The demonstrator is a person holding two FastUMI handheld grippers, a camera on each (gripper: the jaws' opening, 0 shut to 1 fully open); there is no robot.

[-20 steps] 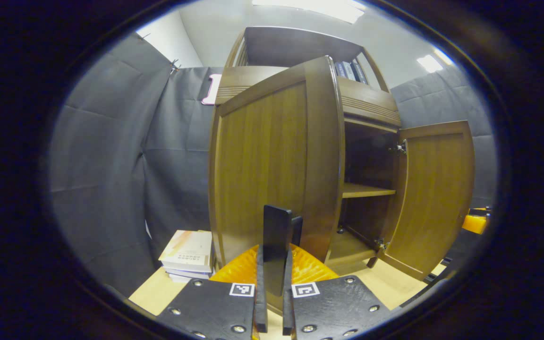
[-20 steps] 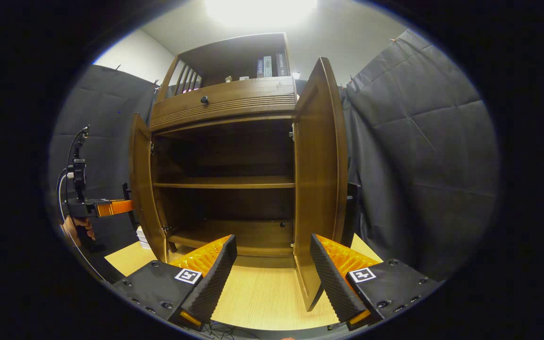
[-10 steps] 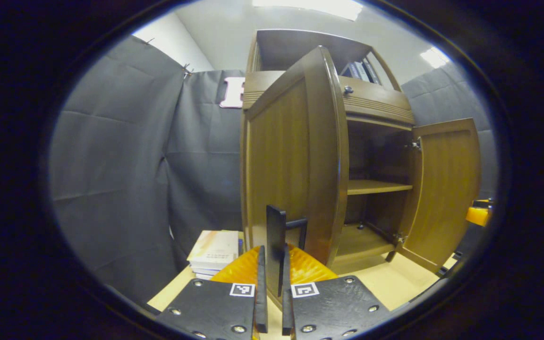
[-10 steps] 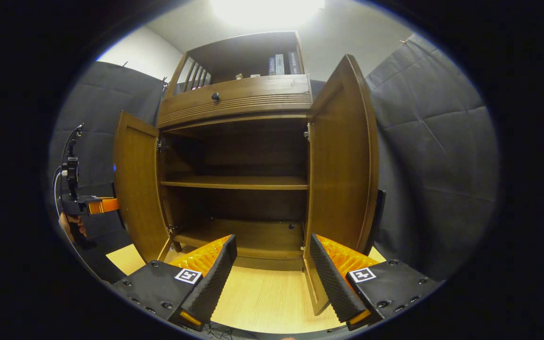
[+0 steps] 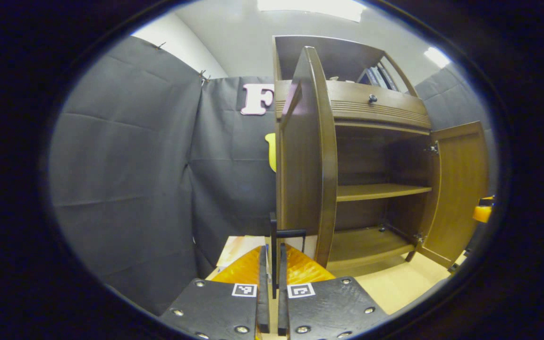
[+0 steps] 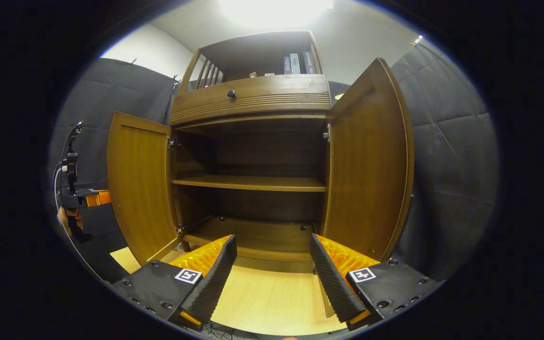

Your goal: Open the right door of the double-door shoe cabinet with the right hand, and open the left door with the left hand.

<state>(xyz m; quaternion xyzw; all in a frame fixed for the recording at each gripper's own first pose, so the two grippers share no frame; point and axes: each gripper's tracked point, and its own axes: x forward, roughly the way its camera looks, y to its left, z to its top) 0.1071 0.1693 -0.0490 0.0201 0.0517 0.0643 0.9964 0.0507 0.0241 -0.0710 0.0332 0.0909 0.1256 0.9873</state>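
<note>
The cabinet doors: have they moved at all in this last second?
Yes. The left door swung further open, drawn by the left gripper, which stays shut on its handle. The right door also stands wider in the right gripper view. The right gripper stayed open, holding nothing.

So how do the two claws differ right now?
The left claw is shut on the left door's handle; the right claw is open and holds nothing. The left claw sits at the left door, while the right claw faces the cabinet's interior, clear of the right door. Both point toward the cabinet.
</note>
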